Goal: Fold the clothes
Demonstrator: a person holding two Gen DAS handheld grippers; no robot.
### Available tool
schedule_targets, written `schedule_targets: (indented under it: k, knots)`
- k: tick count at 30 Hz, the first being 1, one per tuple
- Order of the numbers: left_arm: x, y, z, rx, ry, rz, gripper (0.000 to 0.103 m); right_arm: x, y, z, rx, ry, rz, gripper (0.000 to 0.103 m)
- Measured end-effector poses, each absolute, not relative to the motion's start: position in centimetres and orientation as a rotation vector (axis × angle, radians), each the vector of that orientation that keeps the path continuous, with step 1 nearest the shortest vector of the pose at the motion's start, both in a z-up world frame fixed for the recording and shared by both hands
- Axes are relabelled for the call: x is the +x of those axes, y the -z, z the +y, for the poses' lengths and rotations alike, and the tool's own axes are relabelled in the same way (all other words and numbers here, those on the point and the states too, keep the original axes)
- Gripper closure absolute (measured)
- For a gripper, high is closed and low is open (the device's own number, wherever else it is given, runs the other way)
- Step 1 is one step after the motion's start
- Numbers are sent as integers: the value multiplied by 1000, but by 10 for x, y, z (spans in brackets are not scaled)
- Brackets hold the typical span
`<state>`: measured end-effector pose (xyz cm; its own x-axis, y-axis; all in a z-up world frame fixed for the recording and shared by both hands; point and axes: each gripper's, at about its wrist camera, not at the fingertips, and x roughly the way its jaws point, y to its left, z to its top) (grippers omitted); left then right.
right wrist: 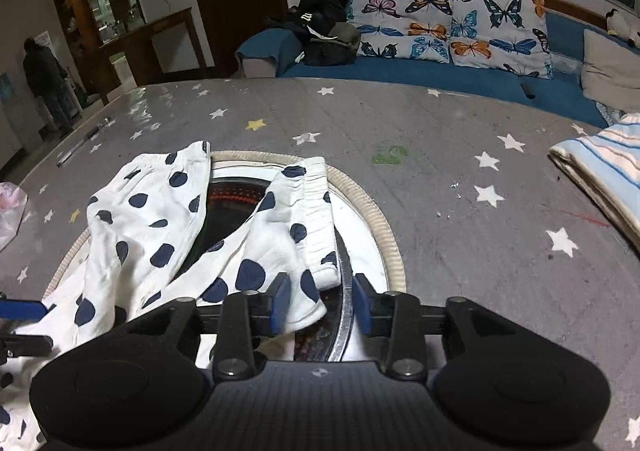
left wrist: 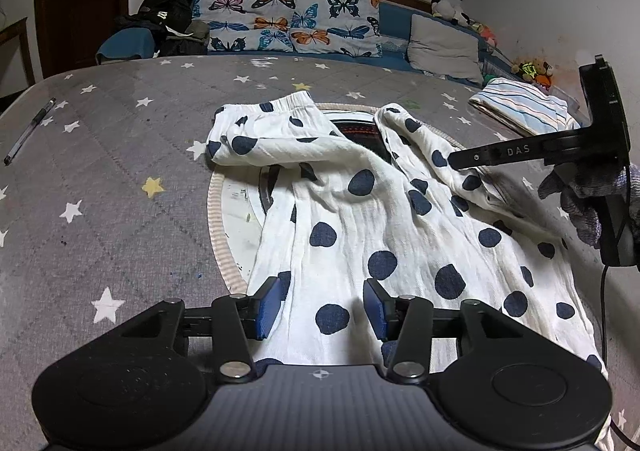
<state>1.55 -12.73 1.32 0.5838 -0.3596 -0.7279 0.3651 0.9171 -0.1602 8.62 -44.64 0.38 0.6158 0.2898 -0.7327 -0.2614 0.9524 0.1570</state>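
Folding has barely begun, by the look of it: the polka-dot pants [left wrist: 360, 219] lie spread and rumpled on the star-print counter [left wrist: 120, 179], draped over a round mat [right wrist: 384, 227], both legs splayed apart and no crease set. Your left gripper [left wrist: 320, 309] sits over the near fabric with jaws wide, gripping nothing. Your right gripper [right wrist: 322, 303] hovers at one leg's cuff, jaws also wide, cloth between them but unpinched. A striped folded cloth [right wrist: 600, 167] rests well apart, seemingly finished.
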Motion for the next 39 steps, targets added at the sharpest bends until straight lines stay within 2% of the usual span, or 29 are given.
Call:
schedule_targets:
  k: [4, 14, 26, 30, 31, 39]
  knots:
    - [16, -13, -128, 4, 423, 849, 53, 85, -5, -446, 74, -348, 849, 66]
    - [16, -12, -128, 5, 423, 847, 52, 86, -32, -468, 163, -307, 763, 67]
    - [16, -12, -130, 8, 424, 848, 50, 101, -2, -453, 100, -295, 843, 68]
    - [16, -13, -130, 12, 420, 852, 50, 101, 0, -444, 45, -284, 845, 77]
    - [16, -14, -130, 14, 417, 853, 50, 100, 0, -442, 29, -280, 841, 86]
    - [32, -26, -128, 22, 380, 810, 50, 92, -22, -442, -208, -190, 740, 87]
